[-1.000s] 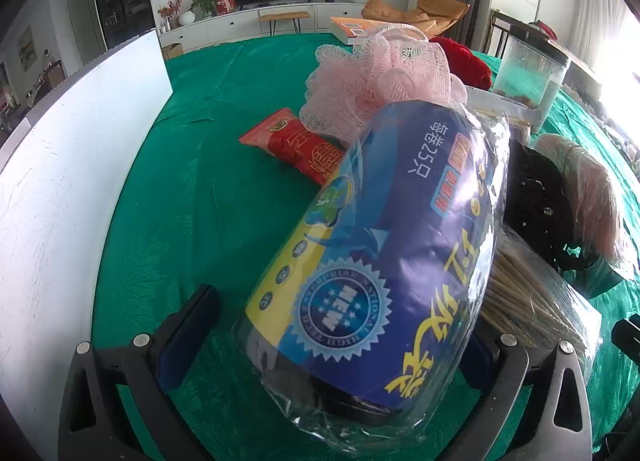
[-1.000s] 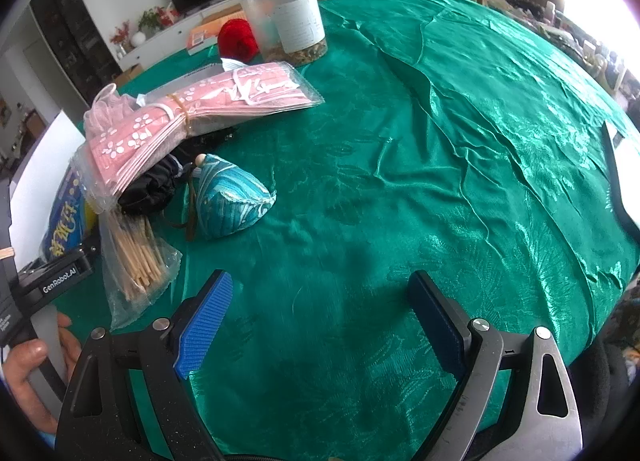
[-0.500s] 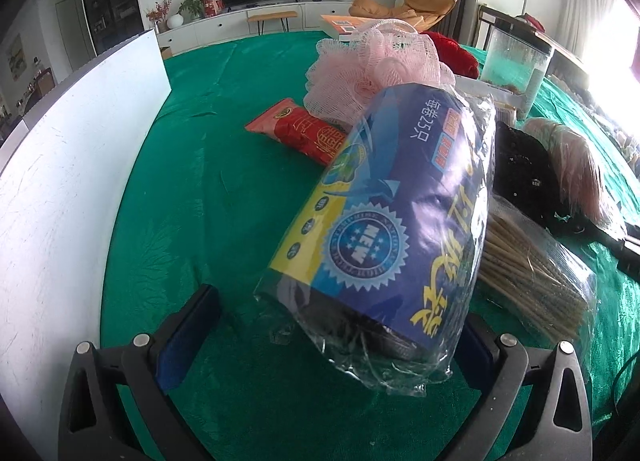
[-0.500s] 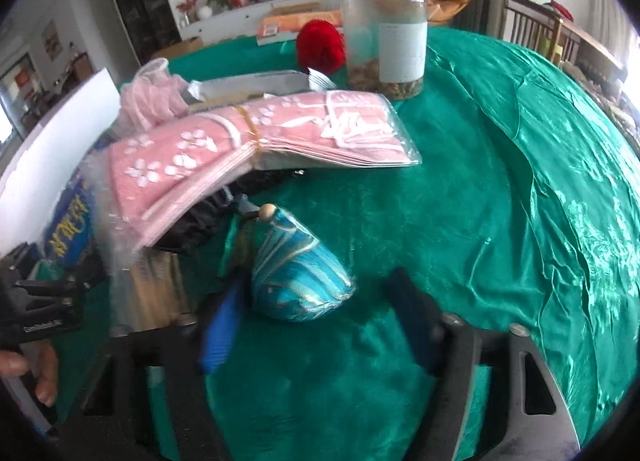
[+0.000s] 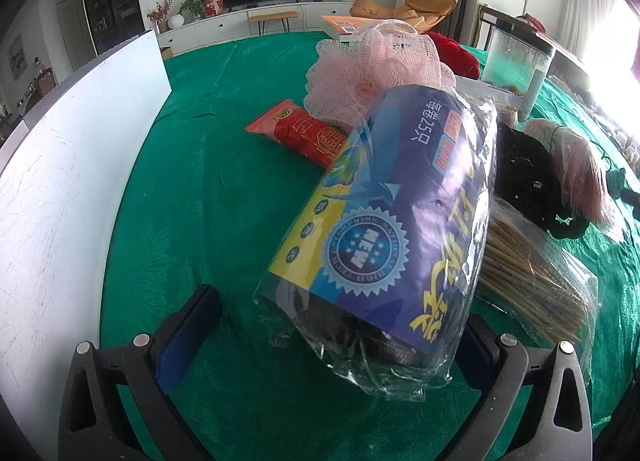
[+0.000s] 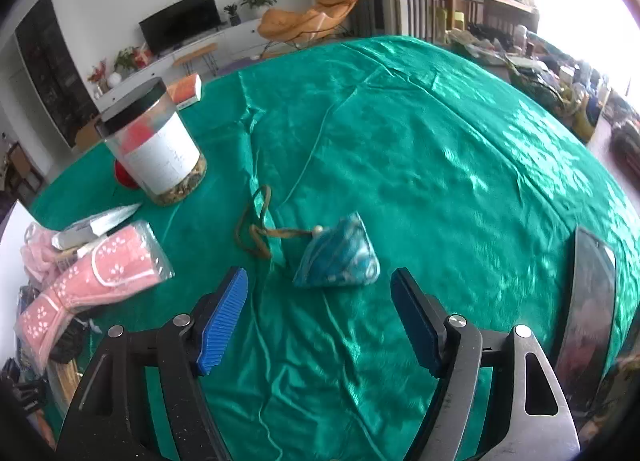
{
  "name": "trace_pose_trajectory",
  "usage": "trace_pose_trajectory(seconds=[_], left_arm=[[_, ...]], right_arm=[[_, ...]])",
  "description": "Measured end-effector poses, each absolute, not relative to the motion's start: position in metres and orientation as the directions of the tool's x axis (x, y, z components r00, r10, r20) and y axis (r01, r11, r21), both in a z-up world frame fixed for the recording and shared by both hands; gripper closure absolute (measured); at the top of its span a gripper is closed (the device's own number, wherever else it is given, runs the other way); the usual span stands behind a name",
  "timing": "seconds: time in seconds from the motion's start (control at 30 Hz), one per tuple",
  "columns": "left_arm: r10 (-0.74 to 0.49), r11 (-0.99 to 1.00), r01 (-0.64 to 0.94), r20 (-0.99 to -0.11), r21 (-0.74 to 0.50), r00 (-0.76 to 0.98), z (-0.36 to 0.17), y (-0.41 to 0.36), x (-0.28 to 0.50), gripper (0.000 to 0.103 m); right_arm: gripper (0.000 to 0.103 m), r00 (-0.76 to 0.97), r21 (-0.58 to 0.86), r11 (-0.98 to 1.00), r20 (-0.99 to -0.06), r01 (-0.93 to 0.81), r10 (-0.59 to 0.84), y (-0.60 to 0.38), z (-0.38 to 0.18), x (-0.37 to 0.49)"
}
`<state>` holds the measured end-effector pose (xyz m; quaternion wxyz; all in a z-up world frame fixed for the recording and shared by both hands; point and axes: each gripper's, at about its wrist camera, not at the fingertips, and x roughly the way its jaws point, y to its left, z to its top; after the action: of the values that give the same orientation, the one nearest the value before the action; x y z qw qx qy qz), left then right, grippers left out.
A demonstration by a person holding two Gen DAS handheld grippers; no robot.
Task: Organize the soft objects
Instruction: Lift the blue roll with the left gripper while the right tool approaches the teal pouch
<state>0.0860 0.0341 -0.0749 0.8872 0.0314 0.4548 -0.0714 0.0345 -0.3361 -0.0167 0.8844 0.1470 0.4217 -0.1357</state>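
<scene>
In the left wrist view, a blue and purple plastic-wrapped roll pack (image 5: 400,237) lies tilted on the green cloth between the open jaws of my left gripper (image 5: 332,333); the right finger is mostly hidden behind it. Behind it are a pink mesh bath puff (image 5: 376,69) and a red packet (image 5: 304,133). In the right wrist view, my right gripper (image 6: 320,321) is open and empty. A teal pyramid-shaped fabric sachet (image 6: 340,261) with a brown cord (image 6: 256,229) lies just beyond its fingertips. A bagged pink towel (image 6: 92,281) lies at the left.
A white board (image 5: 68,189) stands along the left. A bag of wooden sticks (image 5: 532,277), a black cloth item (image 5: 524,181) and a clear jar (image 6: 156,153) sit on the table (image 6: 440,133). A shiny tray edge (image 6: 588,293) is at the right.
My right gripper has swung to the right; the teal sachet now lies in front of its open jaws, away from the pile. The left gripper has drawn back slightly from the roll pack.
</scene>
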Motion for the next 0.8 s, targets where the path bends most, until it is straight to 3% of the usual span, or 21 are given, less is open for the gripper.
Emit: trace_pose_trajectory(seconds=[0.1,0.23,0.33,0.43,0.57,0.67,0.8], left_arm=[[-0.098,0.988,0.155,-0.812,-0.009,0.576,-0.075,0.034,0.086,0.000],[-0.097,0.987,0.158,-0.816,-0.007,0.570,-0.075,0.034,0.086,0.000],[-0.098,0.986,0.166,-0.858,-0.015,0.504,-0.070,0.037,0.081,0.000],[-0.180,0.975,0.210,-0.832,-0.078,0.524,-0.049,0.045,0.064,0.000],[-0.142,0.964,0.265,-0.801,0.022,0.582,-0.026,0.029,0.072,0.000],[-0.112,0.949,0.304,-0.815,0.082,0.569,-0.028,0.009,0.090,0.000],[-0.068,0.941,0.311,-0.831,0.130,0.553,-0.036,-0.005,0.101,0.000]], right_arm=[[0.026,0.570,0.100,0.918,-0.808,0.383,-0.149,-0.315,-0.026,0.030],[0.026,0.608,0.070,0.926,-0.772,0.372,-0.186,-0.308,-0.019,0.024],[0.026,0.595,0.060,0.924,-0.780,0.378,-0.193,-0.310,-0.022,0.025],[0.026,0.601,0.080,0.913,-0.775,0.401,-0.196,-0.317,-0.022,0.020],[0.026,0.603,0.155,0.895,-0.784,0.418,-0.146,-0.329,-0.027,0.017],[0.026,0.629,0.293,0.863,-0.777,0.411,-0.035,-0.351,-0.032,0.016],[0.026,0.566,0.192,0.917,-0.823,0.349,-0.043,-0.362,-0.023,0.043]])
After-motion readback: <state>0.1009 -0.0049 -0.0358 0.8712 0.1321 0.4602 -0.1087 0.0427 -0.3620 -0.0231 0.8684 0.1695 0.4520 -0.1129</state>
